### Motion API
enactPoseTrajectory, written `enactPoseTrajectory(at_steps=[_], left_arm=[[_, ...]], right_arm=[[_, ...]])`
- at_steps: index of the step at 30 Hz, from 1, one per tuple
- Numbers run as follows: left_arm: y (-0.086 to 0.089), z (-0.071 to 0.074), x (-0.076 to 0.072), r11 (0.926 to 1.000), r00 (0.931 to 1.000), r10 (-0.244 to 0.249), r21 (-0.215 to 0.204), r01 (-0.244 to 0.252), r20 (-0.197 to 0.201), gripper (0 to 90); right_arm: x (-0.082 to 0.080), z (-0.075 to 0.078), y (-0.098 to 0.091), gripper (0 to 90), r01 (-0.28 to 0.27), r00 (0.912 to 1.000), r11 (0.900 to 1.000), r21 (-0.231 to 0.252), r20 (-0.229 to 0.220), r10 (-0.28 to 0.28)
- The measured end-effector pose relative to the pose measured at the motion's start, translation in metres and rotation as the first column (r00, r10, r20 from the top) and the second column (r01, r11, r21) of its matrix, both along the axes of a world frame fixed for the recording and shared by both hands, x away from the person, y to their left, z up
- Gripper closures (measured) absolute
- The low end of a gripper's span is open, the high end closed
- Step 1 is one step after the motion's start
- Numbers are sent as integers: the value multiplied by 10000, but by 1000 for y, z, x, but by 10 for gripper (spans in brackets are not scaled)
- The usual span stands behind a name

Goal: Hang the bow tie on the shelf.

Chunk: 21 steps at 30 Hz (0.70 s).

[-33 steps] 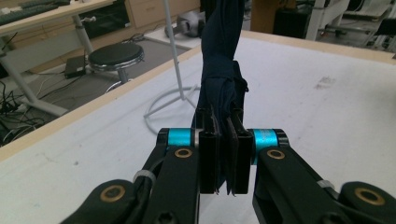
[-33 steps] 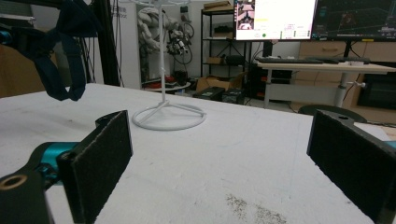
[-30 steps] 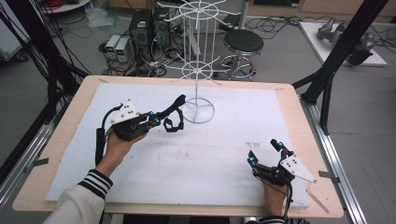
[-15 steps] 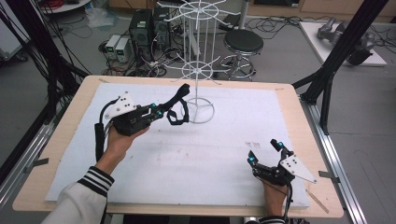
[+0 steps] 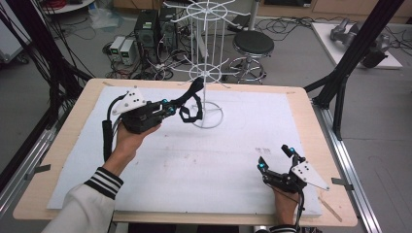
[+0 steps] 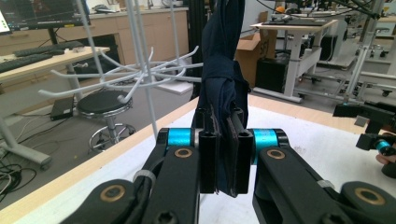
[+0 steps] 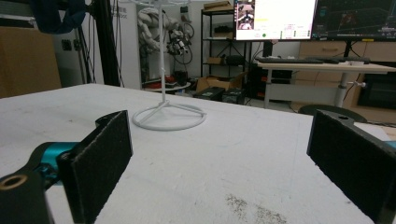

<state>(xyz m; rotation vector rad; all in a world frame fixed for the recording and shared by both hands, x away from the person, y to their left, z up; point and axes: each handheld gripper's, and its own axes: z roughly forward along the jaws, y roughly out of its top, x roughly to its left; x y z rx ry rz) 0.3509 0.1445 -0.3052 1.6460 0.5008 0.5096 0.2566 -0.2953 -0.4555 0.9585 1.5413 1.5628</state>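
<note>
My left gripper [image 5: 170, 108] is held above the table's left half, shut on a dark navy cloth band [image 5: 190, 99]. The band rises from the jaws toward the lower hooks of a white wire rack [image 5: 206, 73] and a loop of it hangs beside the pole. In the left gripper view the gripper [image 6: 223, 140] pinches the band [image 6: 223, 70] upright, with the rack's hooks [image 6: 140, 77] just left of it. My right gripper [image 5: 276, 158] rests open at the front right, nothing between its pads. In the right gripper view the gripper [image 7: 219, 154] faces the rack's ring base [image 7: 169, 116].
A white foam sheet [image 5: 243, 145] covers the wooden table. The rack's ring base [image 5: 208, 118] stands at the back centre. Black frame posts [image 5: 345, 63] rise at the right edge. A stool [image 5: 252, 46] and computers stand on the floor beyond.
My left gripper has lifted and swung the band up and toward the rack's hooks. The right gripper has stayed still.
</note>
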Motion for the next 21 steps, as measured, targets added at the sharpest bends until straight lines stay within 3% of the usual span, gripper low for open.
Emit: enactPoseTrajectory(at_steps=[12,21], left_arm=[[-16,9,6,10000,9999,9,-8,-9,119,851],[-22,5,15,9997,9997,231,-34,-231,-103,850]], right_arm=[[0,0,0,58,-16,10000,10000,-5,-8,16],[0,0,0,58,-23,10000,10000,1,-15,23]])
